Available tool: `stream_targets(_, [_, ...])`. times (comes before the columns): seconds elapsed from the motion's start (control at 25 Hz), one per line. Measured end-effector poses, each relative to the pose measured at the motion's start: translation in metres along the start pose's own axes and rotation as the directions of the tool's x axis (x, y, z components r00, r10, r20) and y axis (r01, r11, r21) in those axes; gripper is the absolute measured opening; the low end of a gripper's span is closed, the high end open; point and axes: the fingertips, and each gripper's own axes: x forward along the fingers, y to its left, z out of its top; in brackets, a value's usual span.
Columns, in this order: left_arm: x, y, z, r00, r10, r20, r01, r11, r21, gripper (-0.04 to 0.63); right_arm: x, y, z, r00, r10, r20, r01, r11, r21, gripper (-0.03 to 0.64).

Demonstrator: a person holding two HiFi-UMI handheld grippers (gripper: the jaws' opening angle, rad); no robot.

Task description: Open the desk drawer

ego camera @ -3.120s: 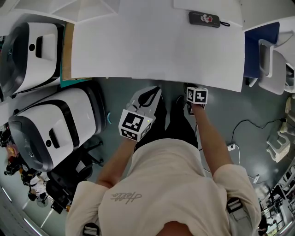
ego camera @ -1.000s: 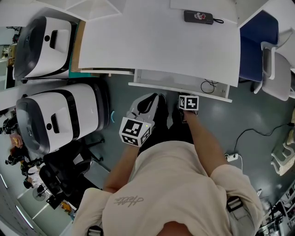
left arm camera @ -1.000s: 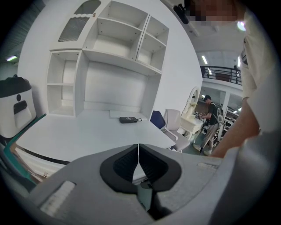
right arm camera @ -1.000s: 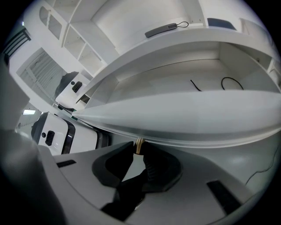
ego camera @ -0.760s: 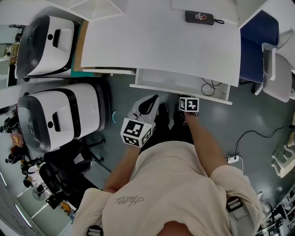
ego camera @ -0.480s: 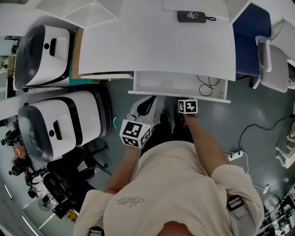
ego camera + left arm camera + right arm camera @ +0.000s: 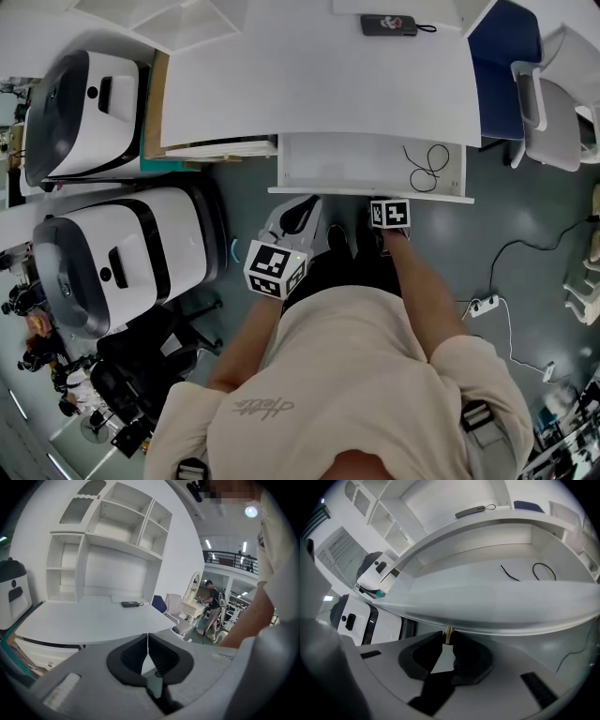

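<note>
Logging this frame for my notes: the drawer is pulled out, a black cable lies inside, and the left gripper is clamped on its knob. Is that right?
Not quite. The right gripper view shows the right gripper shut on the knob of the drawer; the left gripper is shut on nothing. The drawer is pulled out, with a black cable inside.

cable [image 7: 427, 161] in drawer [image 7: 342, 172], drawer under desk [image 7: 319, 84]
</note>
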Motion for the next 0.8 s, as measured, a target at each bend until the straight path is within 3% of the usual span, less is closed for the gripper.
stream_targets(0.8, [-0.062, 0.012, -0.043, 0.996, -0.084, 0.013, 0.084, 0.996, 0.018, 0.018, -0.014, 0.011, -0.056, 0.996, -0.085, -0.003, 0.085, 0.996, 0.022, 0.067])
